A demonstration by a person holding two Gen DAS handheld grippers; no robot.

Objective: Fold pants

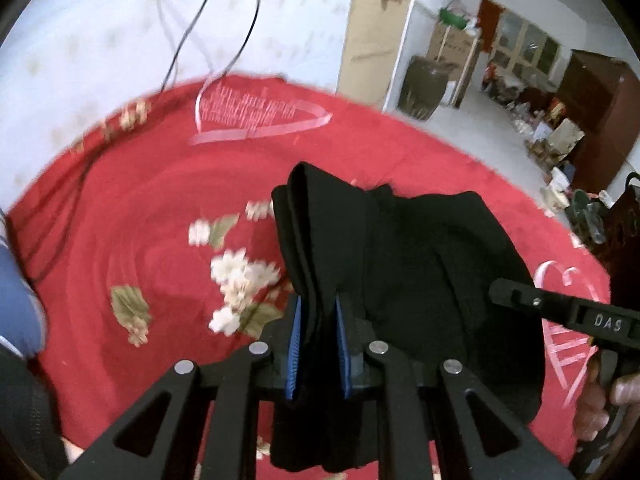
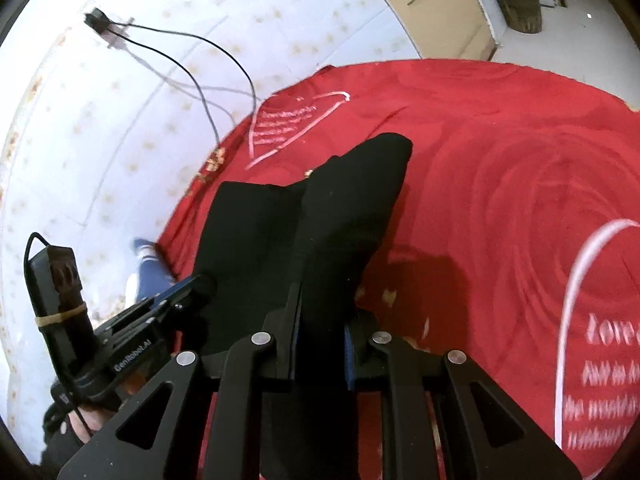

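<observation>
A: Where do we have the black pants [image 1: 420, 264] now?

B: We hold them bunched and doubled over, lifted above the red blanket [image 1: 132, 208], with one thick fold in each gripper. In the left wrist view a rolled edge stands up between the blue pads [image 1: 295, 344] of our left gripper [image 1: 318, 340], and the pads press on the cloth from both sides, so that gripper is clamped on the pants.

A: And the right gripper [image 2: 320, 320]?

B: The same. In the right wrist view a tall fold of the black cloth rises straight out from between its fingers, which are closed narrowly on it. The rest of the pants hangs as a broad panel between our two grippers.

A: Do we see each gripper from the other side?

B: Yes. In the left view the right gripper comes in from the right edge, its tip touching the cloth, with a hand [image 1: 600, 404] on its handle. In the right view the left gripper sits at lower left, its tip against the cloth.

A: What lies around us?

B: The blanket carries white flowers [image 1: 240, 276] and pink heart outlines with lettering [image 2: 296, 124]. Beyond it is a pale patterned floor [image 2: 120, 120] with thin black cables [image 2: 224, 60] trailing across. Both views are blurred.
</observation>
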